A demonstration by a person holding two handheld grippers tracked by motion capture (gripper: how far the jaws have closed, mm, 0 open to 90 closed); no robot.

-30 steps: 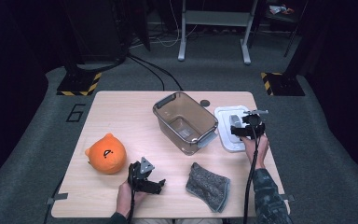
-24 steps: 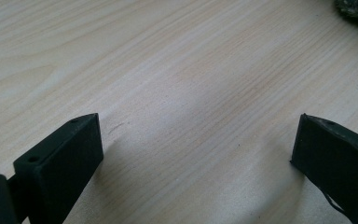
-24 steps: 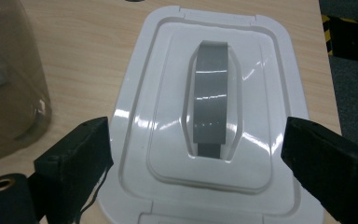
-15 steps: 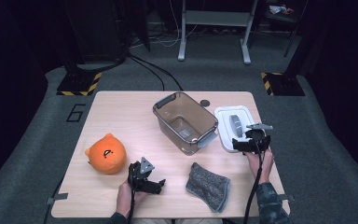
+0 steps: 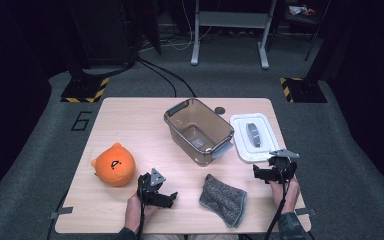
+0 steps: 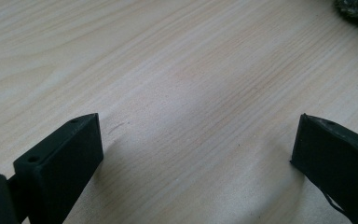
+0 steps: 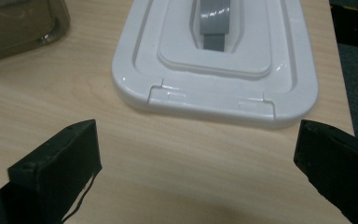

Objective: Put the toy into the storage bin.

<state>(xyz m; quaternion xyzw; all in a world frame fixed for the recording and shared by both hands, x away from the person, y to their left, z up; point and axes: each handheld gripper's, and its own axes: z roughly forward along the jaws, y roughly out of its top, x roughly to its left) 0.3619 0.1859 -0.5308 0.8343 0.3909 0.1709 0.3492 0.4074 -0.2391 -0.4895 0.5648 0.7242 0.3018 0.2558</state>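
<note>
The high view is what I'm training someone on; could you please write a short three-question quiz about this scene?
1. True or false: the white lid sits on the clear bin.
2. Which lies nearest the left gripper? A) orange plush B) lid C) bin
3. Fill in: the right gripper is ___ and holds nothing.

Key: 1 false, the lid lies on the table beside the bin; 2 A; 3 open.

The worktop [image 5: 130, 125] carries one clear tub [image 5: 198, 130], one white lid [image 5: 254, 136], one orange plush toy [image 5: 114, 164] and one grey cloth [image 5: 224, 199]. Two grippers are there, one left gripper [image 5: 167, 198] and one right gripper [image 5: 260, 173].
</note>
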